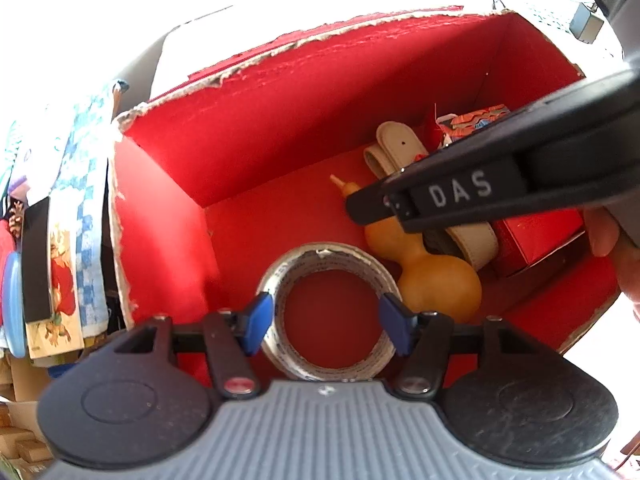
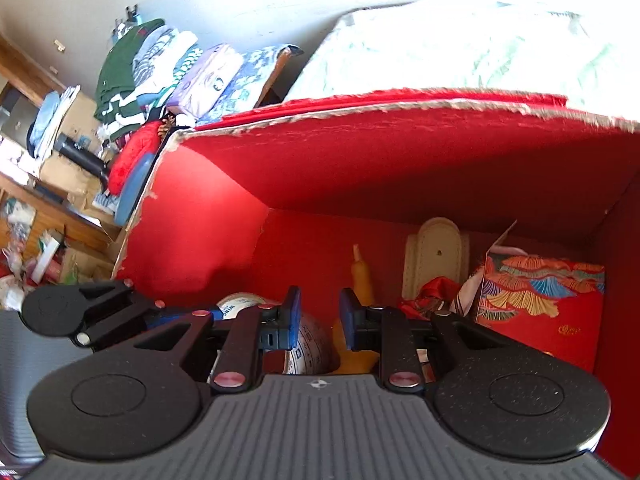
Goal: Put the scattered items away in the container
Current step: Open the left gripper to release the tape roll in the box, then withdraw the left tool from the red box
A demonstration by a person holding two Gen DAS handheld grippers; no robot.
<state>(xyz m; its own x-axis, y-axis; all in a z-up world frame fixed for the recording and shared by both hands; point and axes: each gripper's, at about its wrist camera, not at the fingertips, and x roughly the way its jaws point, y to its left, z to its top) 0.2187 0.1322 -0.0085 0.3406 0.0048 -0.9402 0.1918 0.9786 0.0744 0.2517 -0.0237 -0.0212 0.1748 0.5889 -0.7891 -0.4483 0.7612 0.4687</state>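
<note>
A red cardboard box point(image 1: 256, 128) with torn edges holds a yellow gourd point(image 1: 432, 276), a beige strap point(image 1: 394, 144), a small red box point(image 1: 536, 236) and a patterned red packet point(image 1: 472, 120). My left gripper point(image 1: 326, 320) is inside the box with its blue pads either side of a roll of tape point(image 1: 332, 272) and against its sides. My right gripper point(image 2: 320, 320) hangs over the box with its jaws apart and nothing between them; the gourd point(image 2: 362, 276) and tape roll point(image 2: 308, 340) lie below it. The right gripper's body crosses the left wrist view point(image 1: 500, 180).
Stacked folded clothes point(image 2: 160, 64) and cardboard boxes point(image 2: 68, 168) lie left of the red box. A pale bedspread point(image 2: 460, 40) is behind it. A patterned cloth point(image 1: 80, 200) hangs at the box's left side.
</note>
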